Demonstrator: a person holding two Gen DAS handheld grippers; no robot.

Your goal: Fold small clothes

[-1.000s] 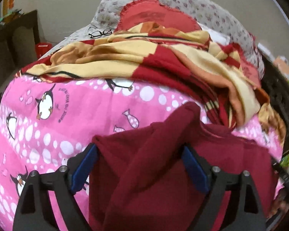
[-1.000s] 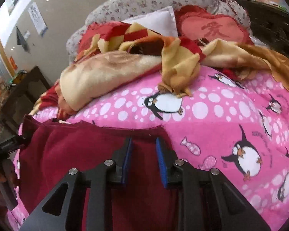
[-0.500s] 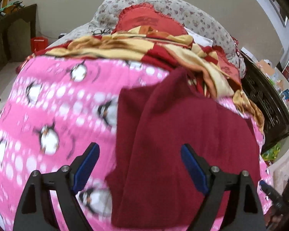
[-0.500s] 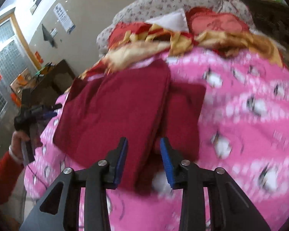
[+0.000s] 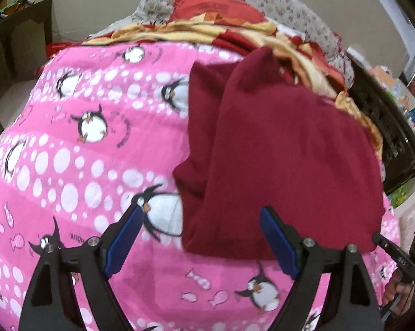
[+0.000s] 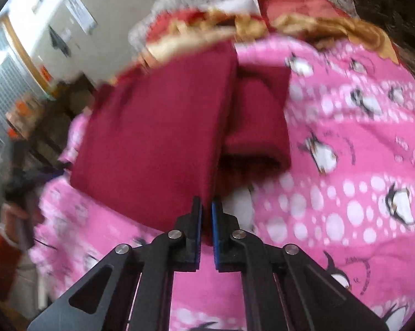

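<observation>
— Near the bed's (image 5: pixel 77 165) front edge, why does the maroon garment (image 5: pixel 284 151) lie doubled, one layer over another?

— Partly folded, I'd judge. The right gripper (image 6: pixel 206 220) has just been closing and now pinches its near edge — likely to pull another fold.

— And the left gripper (image 5: pixel 201 241)?

— Spread wide, holding nothing — above the garment's near corner, probably ready to steady it.

Person's hand (image 6: pixel 16 218) (far left) blurred beyond detail.
</observation>
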